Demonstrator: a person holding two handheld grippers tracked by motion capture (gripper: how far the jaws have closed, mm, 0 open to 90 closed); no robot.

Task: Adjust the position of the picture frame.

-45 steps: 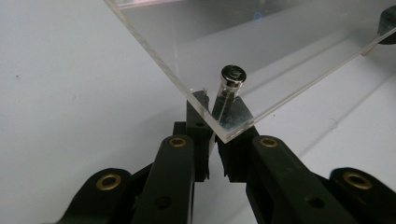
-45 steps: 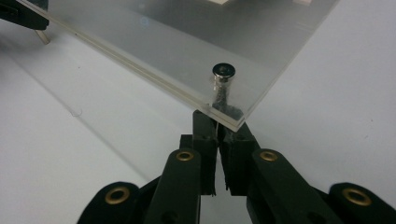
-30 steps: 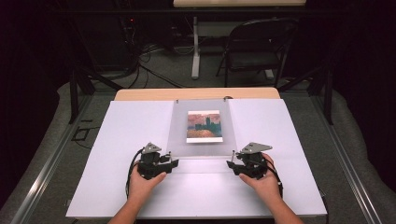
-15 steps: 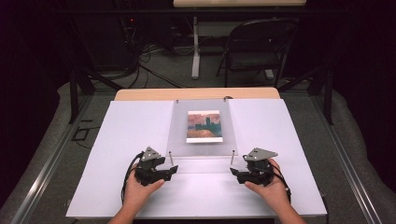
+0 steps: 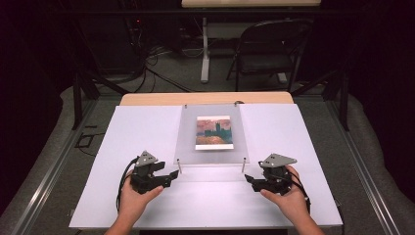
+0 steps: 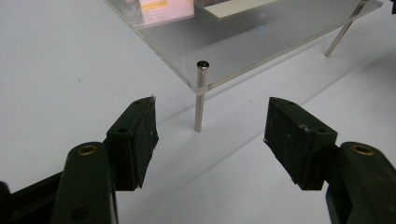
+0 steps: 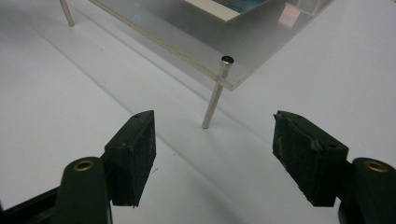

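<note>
From the high view we see the clear panel (image 5: 211, 142) standing on thin metal posts in the middle of the white surface (image 5: 147, 127), a small picture card (image 5: 213, 132) lying on it, and our two hands at its near corners: the left claw (image 5: 172, 175) just short of the near-left post (image 5: 179, 166), the right claw (image 5: 248, 179) just short of the near-right post (image 5: 243, 164), neither touching. We judge the work to be only at its approach (the panel sits level on all its posts, nothing gripped or lifted), so taking hold of the posts or the panel's edge and whatever follows is all left to do. In the left gripper view the claw (image 6: 210, 135) has its jaws wide apart with nothing between them, and the post (image 6: 201, 95) stands upright just beyond the gap, slightly left of centre, carrying the panel's corner (image 6: 205, 77). In the right gripper view the claw (image 7: 212, 149) is likewise spread and empty, its post (image 7: 215, 93) rising ahead of the gap and leaning a little in the picture, capped at the panel's corner (image 7: 233, 77). Against the frames a second and half a second ago, both hands have drawn back toward the near edge and swung outward, with the panel and card unmoved.
</note>
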